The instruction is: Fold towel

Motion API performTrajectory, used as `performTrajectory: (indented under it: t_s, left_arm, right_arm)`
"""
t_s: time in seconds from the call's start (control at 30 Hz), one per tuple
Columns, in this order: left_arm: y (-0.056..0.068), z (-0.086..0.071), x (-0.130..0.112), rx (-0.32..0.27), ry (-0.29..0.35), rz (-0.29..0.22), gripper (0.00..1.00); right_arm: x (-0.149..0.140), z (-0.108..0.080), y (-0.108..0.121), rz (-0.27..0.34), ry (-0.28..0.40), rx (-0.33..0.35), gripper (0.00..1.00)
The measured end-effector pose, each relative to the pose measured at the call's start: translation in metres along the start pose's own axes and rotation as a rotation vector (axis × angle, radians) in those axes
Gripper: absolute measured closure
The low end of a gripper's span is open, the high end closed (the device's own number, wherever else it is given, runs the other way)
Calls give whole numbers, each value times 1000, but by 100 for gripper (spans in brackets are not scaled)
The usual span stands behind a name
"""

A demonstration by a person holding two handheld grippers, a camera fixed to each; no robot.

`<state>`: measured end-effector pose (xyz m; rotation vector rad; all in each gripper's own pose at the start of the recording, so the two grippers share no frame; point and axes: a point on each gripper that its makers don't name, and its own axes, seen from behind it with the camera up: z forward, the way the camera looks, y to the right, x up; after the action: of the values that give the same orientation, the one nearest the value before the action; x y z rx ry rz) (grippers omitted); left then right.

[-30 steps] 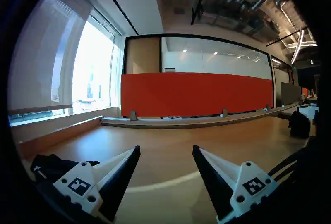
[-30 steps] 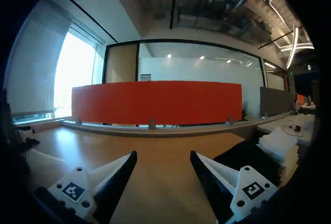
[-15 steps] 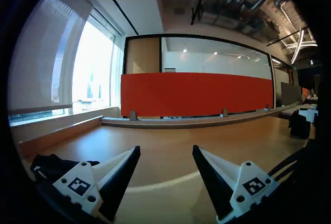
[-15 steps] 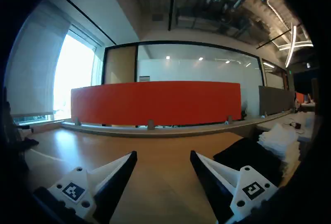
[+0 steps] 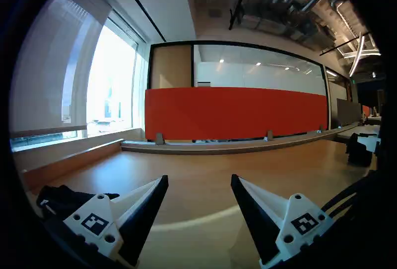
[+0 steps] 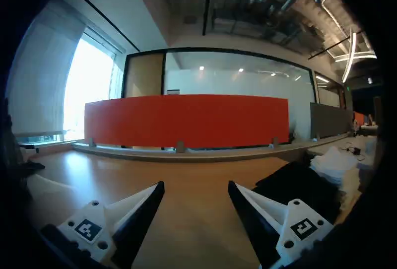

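Note:
In the right gripper view a stack of white towels (image 6: 340,166) lies at the far right of the wooden table (image 6: 198,179), with a dark folded cloth (image 6: 297,182) beside it on the near side. My right gripper (image 6: 196,184) hovers low over the table, open and holding nothing, left of that cloth. In the left gripper view my left gripper (image 5: 198,178) is also open and holds nothing above bare wood (image 5: 198,169). At the far right edge of that view is a dark shape with a white part (image 5: 361,149), too small to identify.
A long red partition (image 6: 186,121) runs along the table's far edge, with a glass wall behind it. Bright windows (image 5: 111,88) and a low wooden ledge (image 5: 69,157) are on the left. A black object (image 5: 59,197) lies beside the left finger.
The right gripper's view has shifted slightly, so the towel stack sits a little farther right in it. The left gripper has held still; the dark shape at its right edge moved slightly.

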<state>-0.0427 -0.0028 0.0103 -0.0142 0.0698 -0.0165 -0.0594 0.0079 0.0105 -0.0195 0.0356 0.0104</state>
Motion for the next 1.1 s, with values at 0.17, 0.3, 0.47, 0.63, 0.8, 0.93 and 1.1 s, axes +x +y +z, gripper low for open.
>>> performTrajectory:
  t_s: [0.17, 0.3, 0.47, 0.63, 0.8, 0.93, 1.1]
  left_arm:
    - [0, 0, 0, 0, 0, 0, 6]
    - [0, 0, 0, 0, 0, 0, 6]
    - [0, 0, 0, 0, 0, 0, 6]
    - [0, 0, 0, 0, 0, 0, 6]
    - [0, 0, 0, 0, 0, 0, 6]
    - [0, 0, 0, 0, 0, 0, 6]
    - [0, 0, 0, 0, 0, 0, 6]
  right_arm:
    - [0, 0, 0, -8, -5, -3, 0]
    - [0, 0, 0, -8, -5, -4, 0]
    - [0, 1, 0, -7, -6, -5, 0]
    - [-1, 1, 0, -5, -8, -3, 0]
    - [-1, 1, -1, -4, -9, -1, 0]
    - [-2, 1, 0, -5, -9, -1, 0]
    - [-2, 1, 0, -4, -9, -1, 0]
